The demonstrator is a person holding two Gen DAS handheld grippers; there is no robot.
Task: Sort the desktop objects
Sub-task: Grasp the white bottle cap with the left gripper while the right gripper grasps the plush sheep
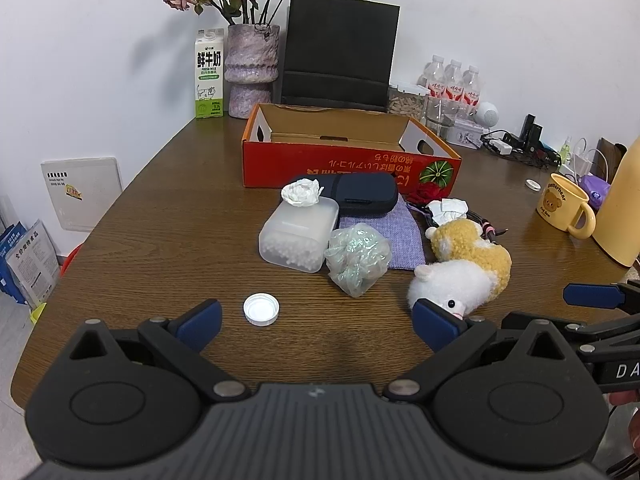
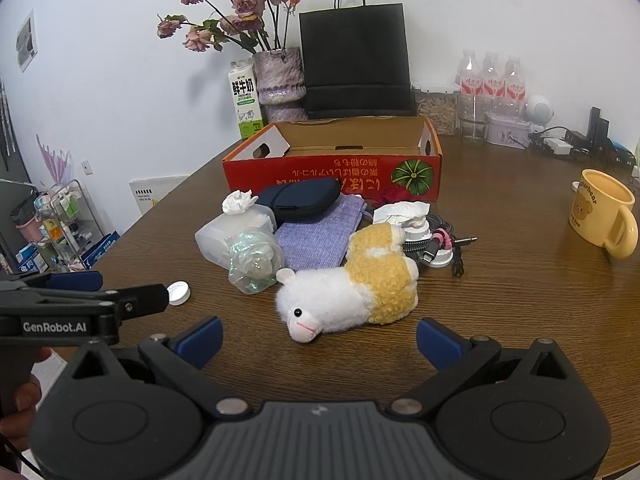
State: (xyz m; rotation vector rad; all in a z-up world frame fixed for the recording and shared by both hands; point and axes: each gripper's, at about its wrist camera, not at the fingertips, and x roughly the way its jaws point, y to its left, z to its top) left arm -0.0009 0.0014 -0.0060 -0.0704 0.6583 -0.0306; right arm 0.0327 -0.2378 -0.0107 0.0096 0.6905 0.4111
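Each hand-held gripper (image 1: pixel 316 326) (image 2: pixel 318 340) is matte black with round pivot discs, silver screws and a ribbed grey centre. Its fingers (image 1: pixel 200 322) (image 2: pixel 438 340) carry blue pads. White "GenRobot.AI" lettering marks the left one's side.

Showing wood grain with a soft sheen on the worktop (image 2: pixel 500 300). Looking fluffy and matt on the plush toy (image 2: pixel 352 292), woven on the purple cloth pouch (image 2: pixel 316 240); gleaming smooth on the white plastic cap (image 1: pixel 261 309).

White wall (image 1: pixel 100 60), brown wooden table (image 1: pixel 160 220), wire shelf rack (image 2: pixel 76 216) at left, pale floor (image 1: pixel 12 320)
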